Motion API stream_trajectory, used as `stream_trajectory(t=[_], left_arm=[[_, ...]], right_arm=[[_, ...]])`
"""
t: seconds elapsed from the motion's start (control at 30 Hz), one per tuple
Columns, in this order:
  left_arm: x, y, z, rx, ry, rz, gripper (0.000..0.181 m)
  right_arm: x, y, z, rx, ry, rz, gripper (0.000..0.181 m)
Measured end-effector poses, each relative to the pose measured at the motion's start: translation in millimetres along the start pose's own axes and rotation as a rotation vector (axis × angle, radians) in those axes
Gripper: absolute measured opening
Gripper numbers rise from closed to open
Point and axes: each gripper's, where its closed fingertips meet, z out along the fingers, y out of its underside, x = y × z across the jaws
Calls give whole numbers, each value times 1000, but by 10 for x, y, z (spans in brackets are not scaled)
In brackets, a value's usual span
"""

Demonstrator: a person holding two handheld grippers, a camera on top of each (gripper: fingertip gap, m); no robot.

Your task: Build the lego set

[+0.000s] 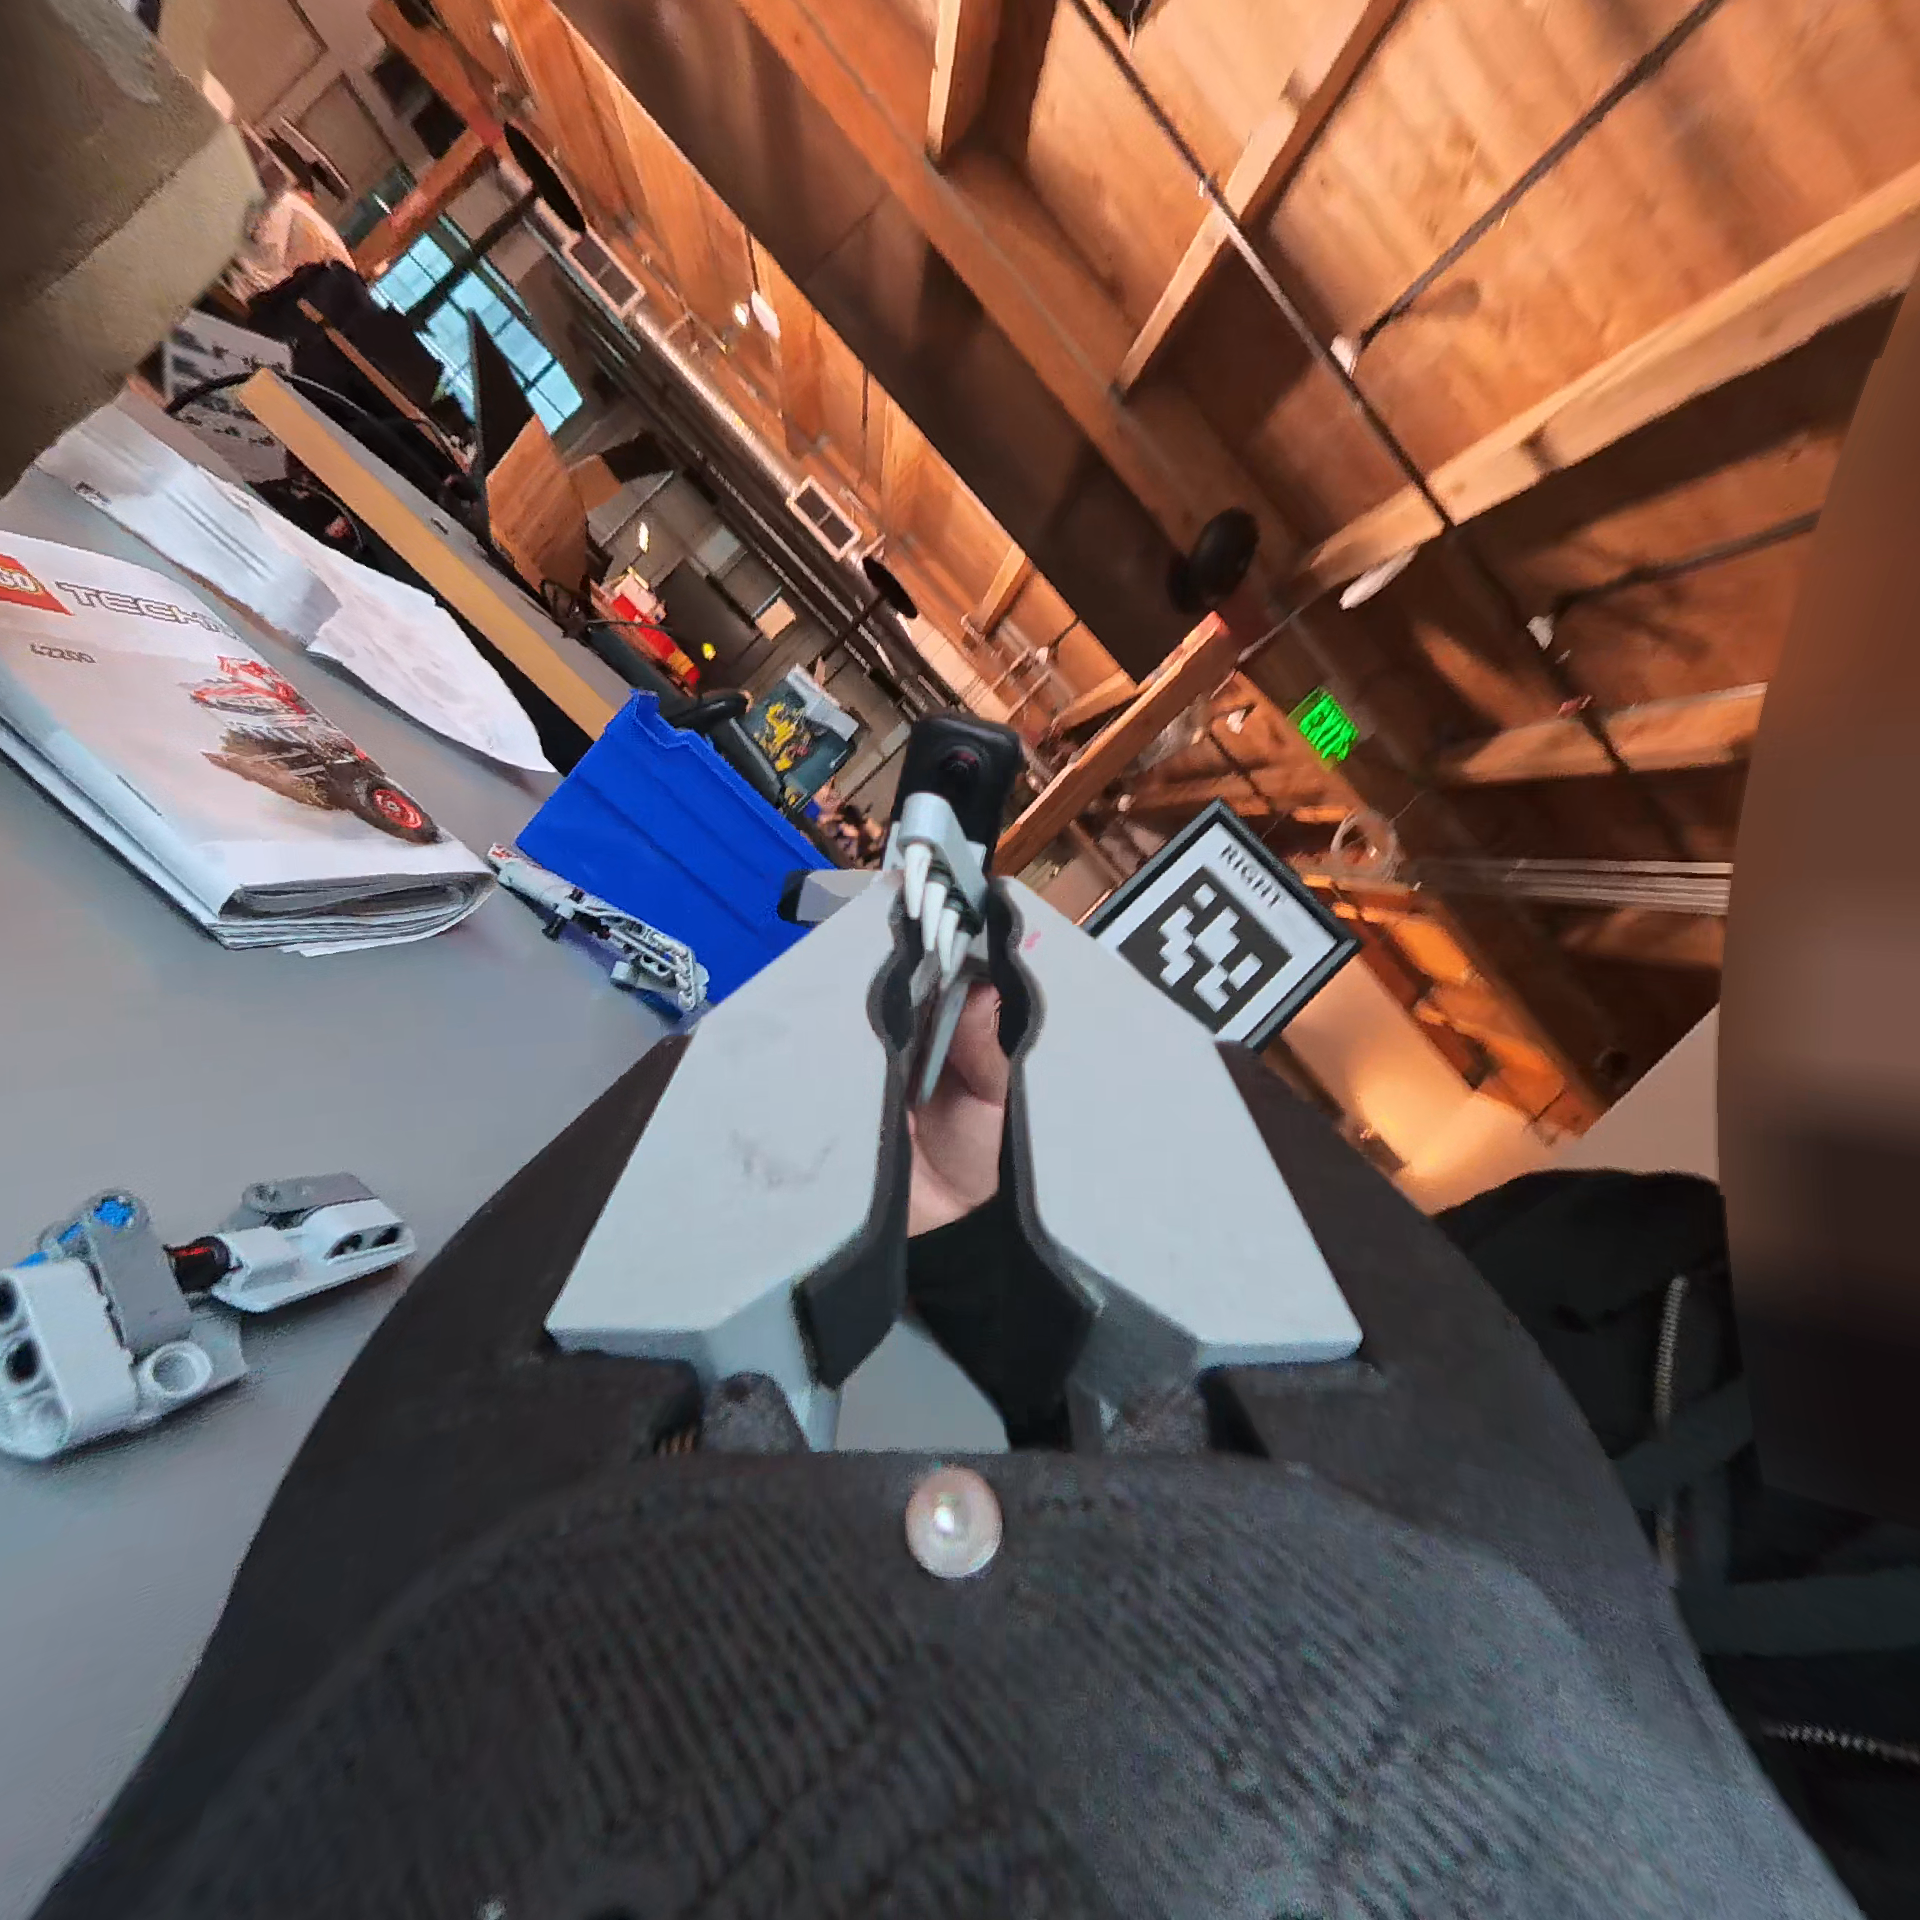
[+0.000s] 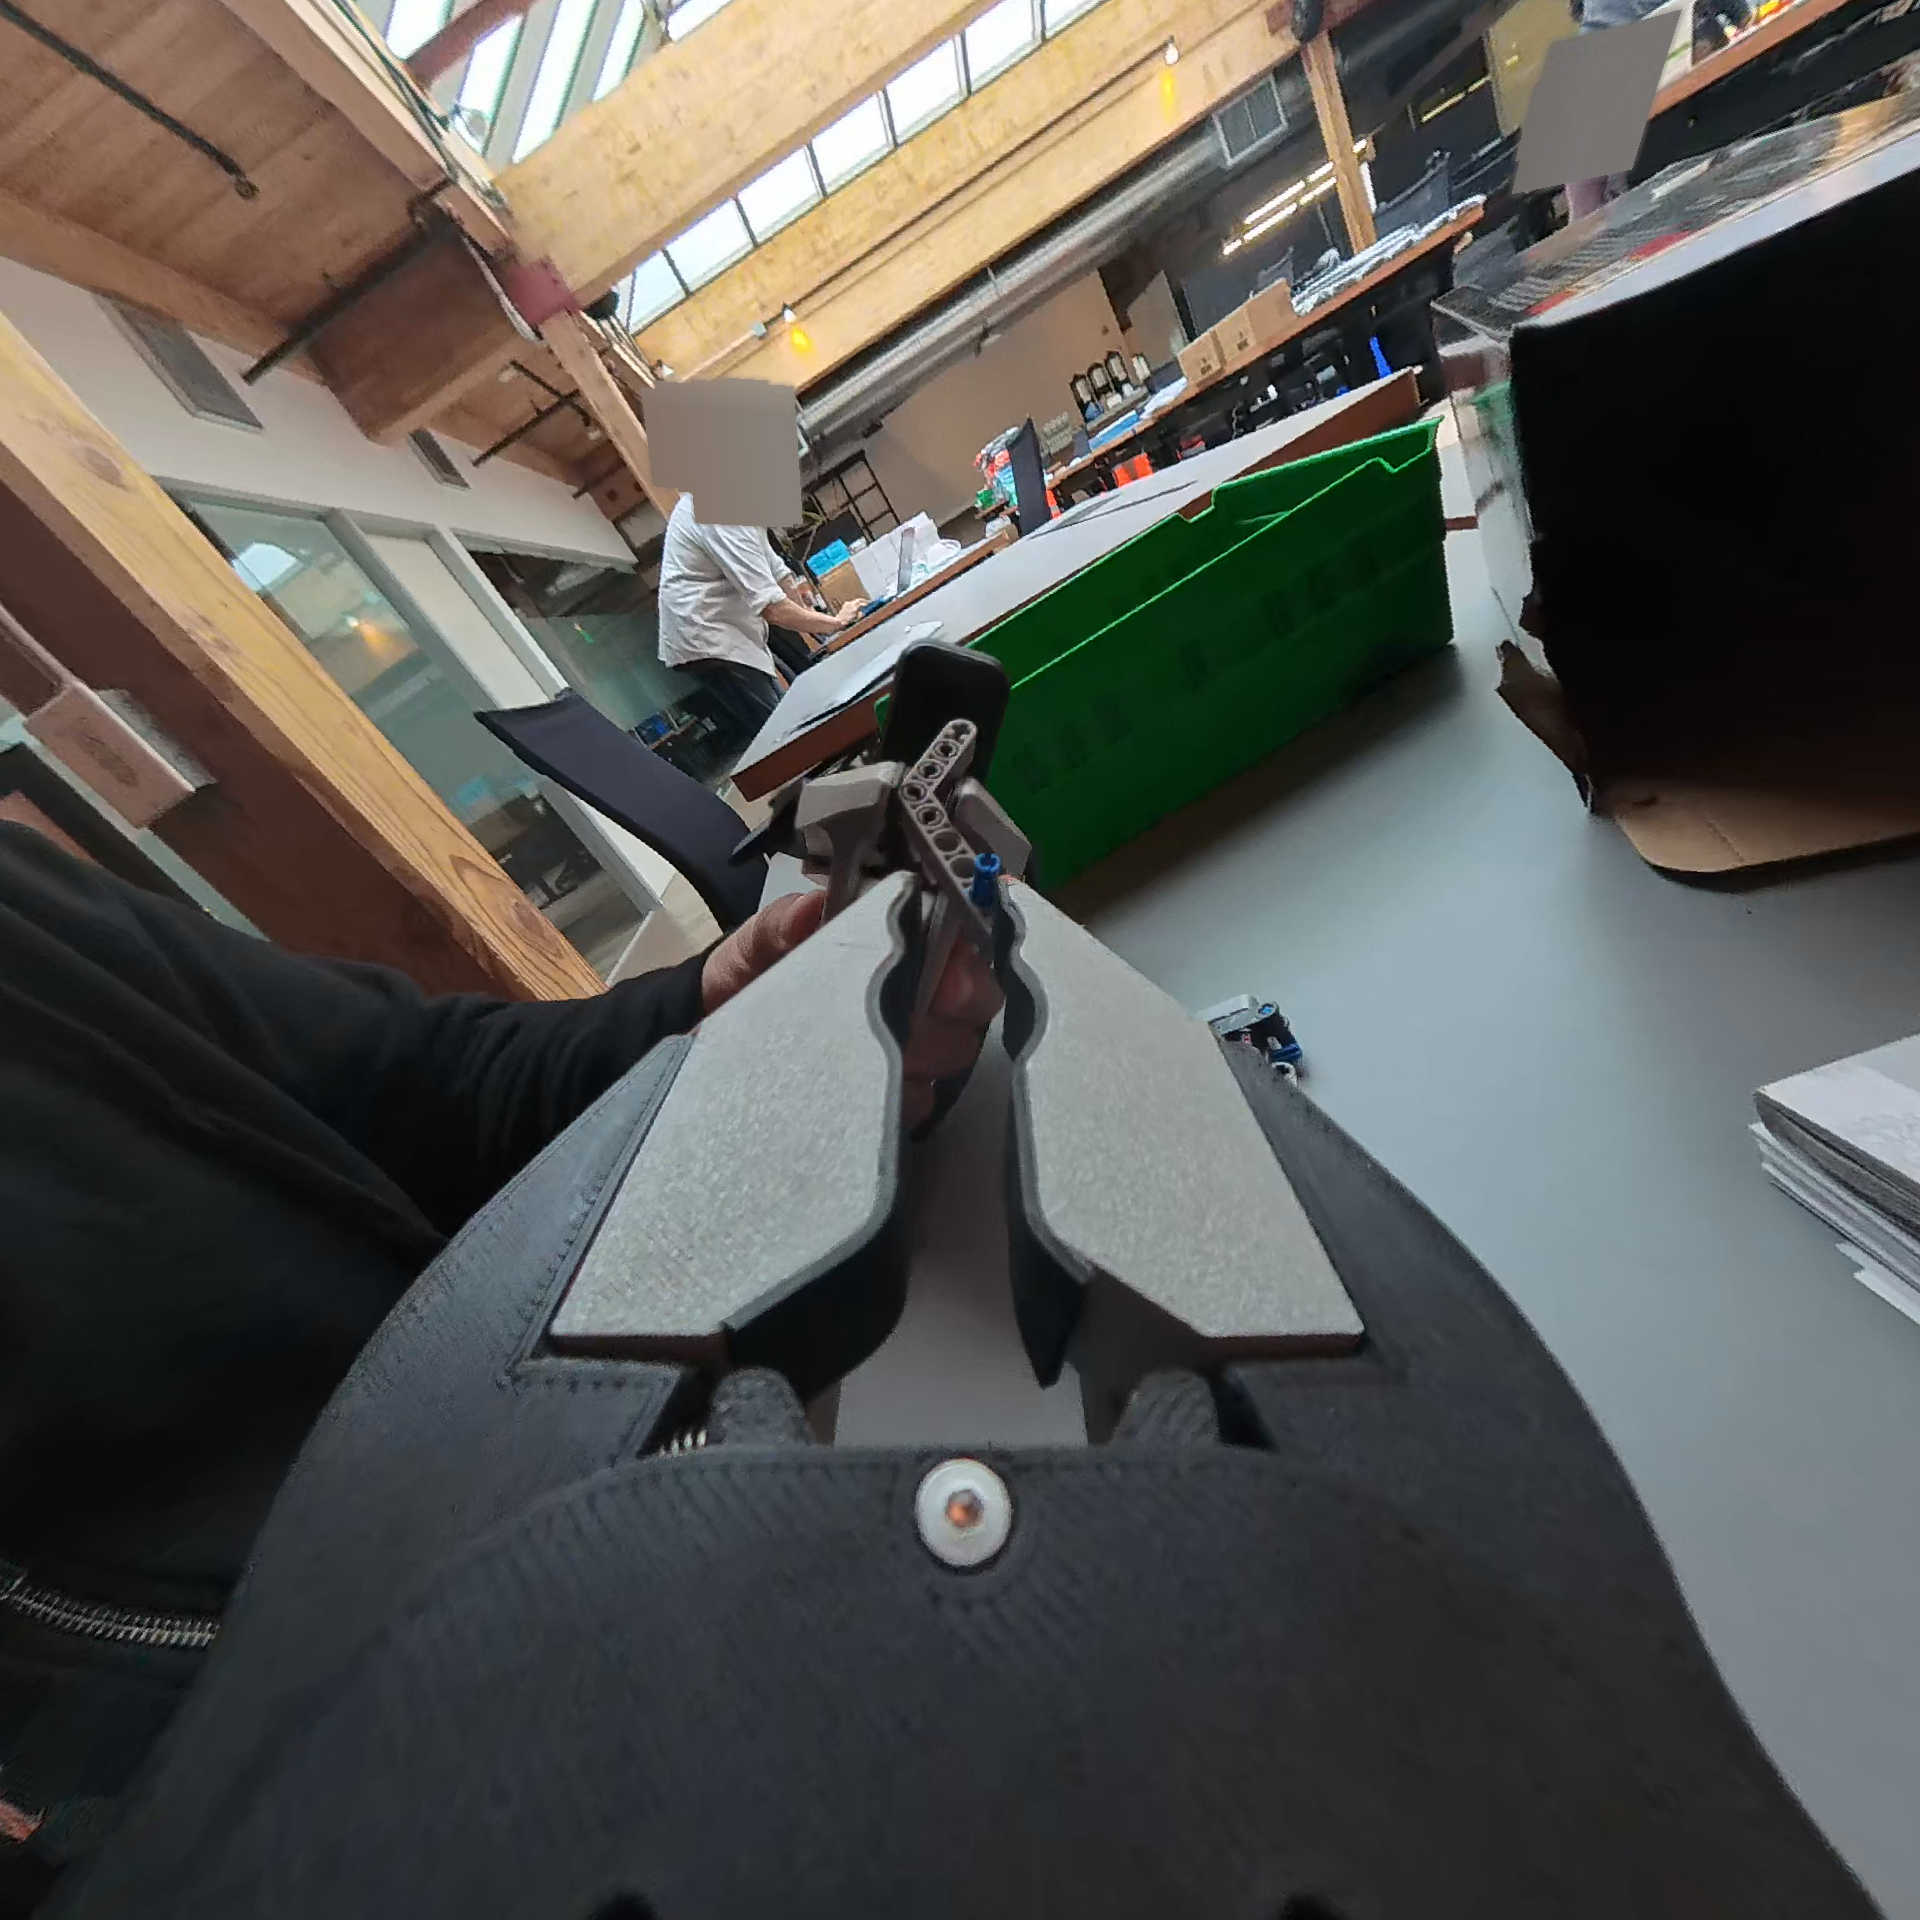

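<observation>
Two claws were raised off the counter (image 1: 312, 1039), tips facing each other, both nearly closed on Lego parts. Left claw (image 1: 951, 935) pinched a small white-and-grey part (image 1: 940, 883) that stuck out past its tips. Right claw (image 2: 961, 914) pinched a grey beam with holes (image 2: 930, 795), a blue pin (image 2: 982, 868) seated near the tips. From the right wrist view the beam's long axis ran up and away from the claw, leaning slightly right, and met the other claw's tips (image 2: 894, 821) straight ahead. From the left wrist view the opposing claw (image 1: 821, 894) sat just beyond the white part. The parts looked touching or just apart; couldn't tell which. My read: mating step in progress, and alignment of pin to hole along that axis would decide it. Neither claw was clearly nearer, since they met mid-air. Counter was smooth grey: an instruction booklet (image 1: 208, 769), loose sub-assemblies (image 1: 156, 1309), a blue bin (image 1: 665, 831) on the left side, a green bin (image 2: 1226, 644) and an open cardboard box (image 2: 1714, 582) on the right. Room was an open workshop with timber beams, skylights and a person working at a far bench.
</observation>
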Motion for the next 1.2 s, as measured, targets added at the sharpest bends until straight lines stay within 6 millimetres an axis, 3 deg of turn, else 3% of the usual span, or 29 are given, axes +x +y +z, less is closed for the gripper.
stream_trajectory(t=[0.47, 0.67, 0.9, 1.0, 1.07, 1.2], left_arm=[[131, -14, 48, 79, 93, -110, 9], [112, 6, 60, 106, 88, -145, 8], [77, 40, 90, 106, 32, -102, 8], [65, -20, 57, 138, 44, -164, 8], [77, -96, 16, 199, 86, -232, 8], [70, -62, 24, 204, 93, -279, 8]], right_arm=[[-90, -15, 30, 18, -37, -40, 1], [-18, -44, -8, 41, 27, -35, 0], [31, -106, -32, 142, 19, 74, 0], [20, -109, 12, 128, -26, 116, 0], [-50, -162, -16, 89, -3, -23, 25], [-1, 19, -52, -170, 291, -569, 36]])
